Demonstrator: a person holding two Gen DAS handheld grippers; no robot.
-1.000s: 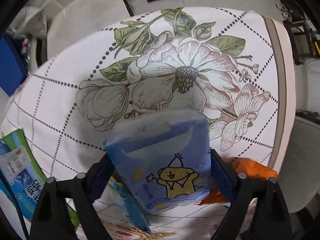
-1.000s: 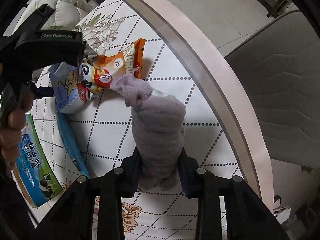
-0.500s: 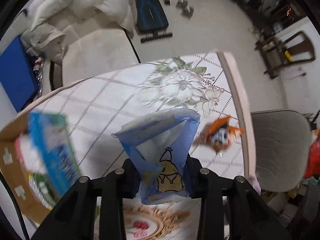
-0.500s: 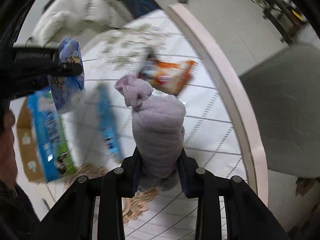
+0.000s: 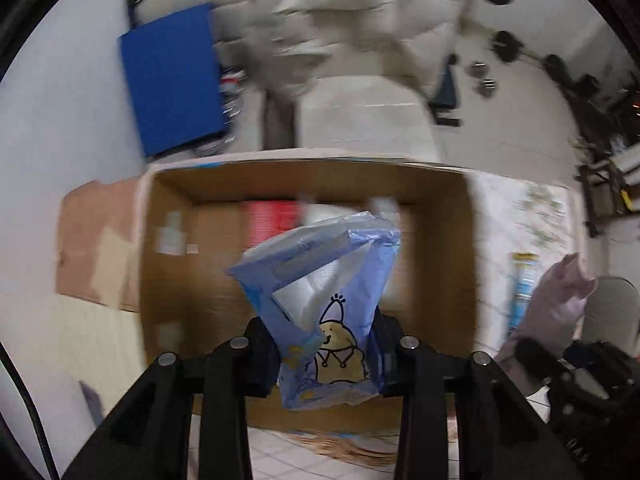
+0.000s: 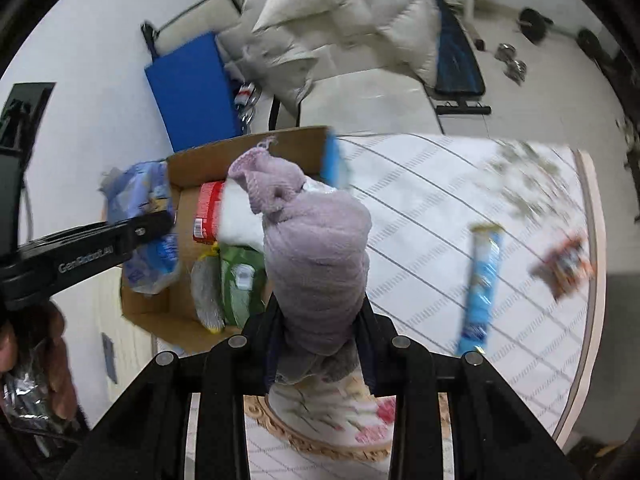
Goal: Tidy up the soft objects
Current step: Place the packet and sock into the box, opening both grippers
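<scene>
A blue tissue pack (image 5: 332, 308) is gripped by the left claw (image 5: 326, 354) at frame centre, over the cardboard box (image 5: 436, 184) (open); a purple towel (image 6: 316, 264) is clamped in the right claw (image 6: 320, 354).

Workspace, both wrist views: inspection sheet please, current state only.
Surface: patterned tablecloth, blurred.
Job's things: blue tissue pack held over open cardboard box; rolled purple cloth held up near the box.
Clutter: blue stick packet and orange snack bag on the cloth; red and green packs in the box.
Grippers: left hand-held gripper shut on pack; right hand-held gripper shut on cloth.
Cables: nothing seen.
Surroundings: blue mat, white duvet, weights on floor.
</scene>
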